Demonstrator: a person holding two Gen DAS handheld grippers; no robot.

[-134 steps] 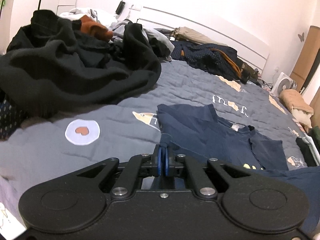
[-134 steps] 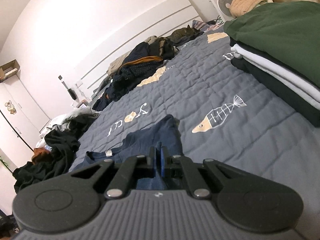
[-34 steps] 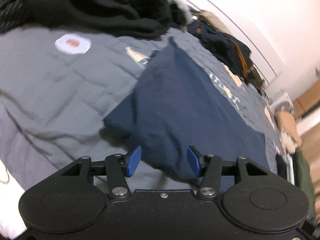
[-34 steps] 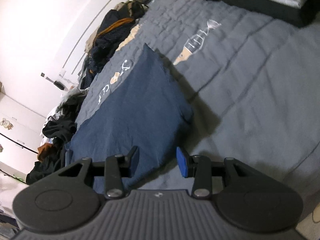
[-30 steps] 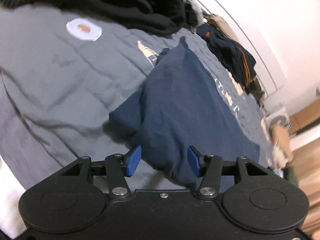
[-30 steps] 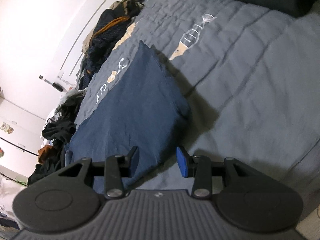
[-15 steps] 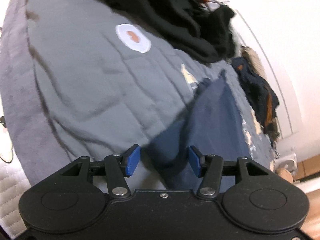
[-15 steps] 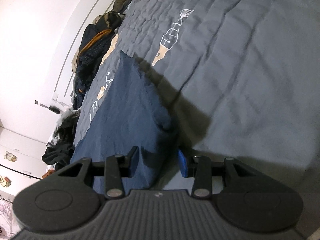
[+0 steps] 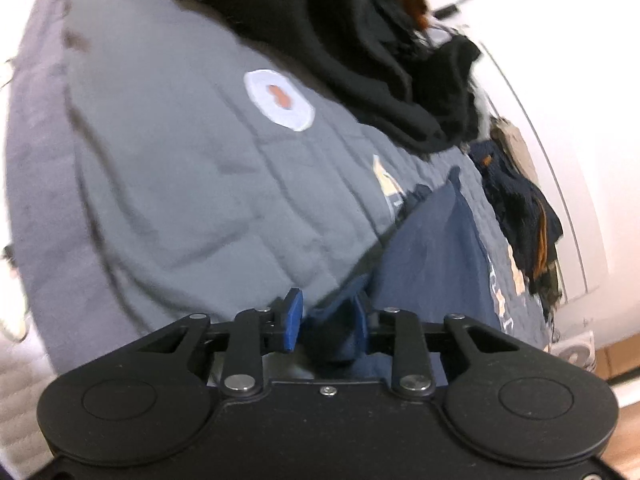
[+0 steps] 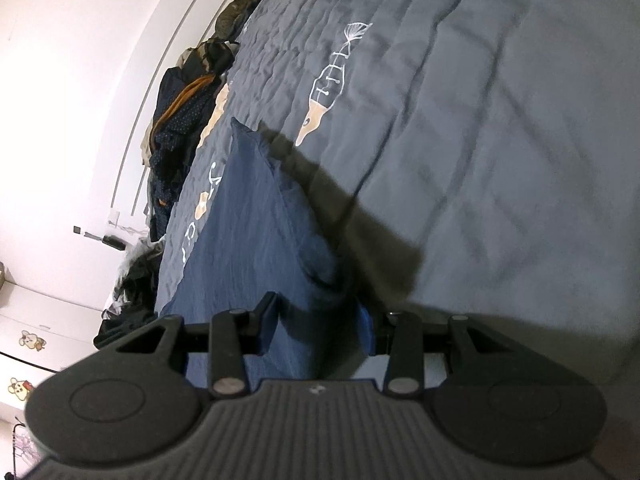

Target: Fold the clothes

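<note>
Shirt (image 9: 436, 248): navy, on grey bed (image 9: 168, 184), near edge.
Handling: soft, light, limp; grip near corners.
Left gripper (image 9: 326, 320): jaws half-open astride bunched corner.
Right gripper (image 10: 320, 320): jaws apart, cloth between.

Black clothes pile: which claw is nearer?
Left. The left claw sits at the navy shirt's corner facing the black clothes pile; the right claw sits at the shirt's far corner.

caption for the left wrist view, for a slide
Left gripper, jaws open, straddles a corner of the navy shirt on the grey quilt.
</note>
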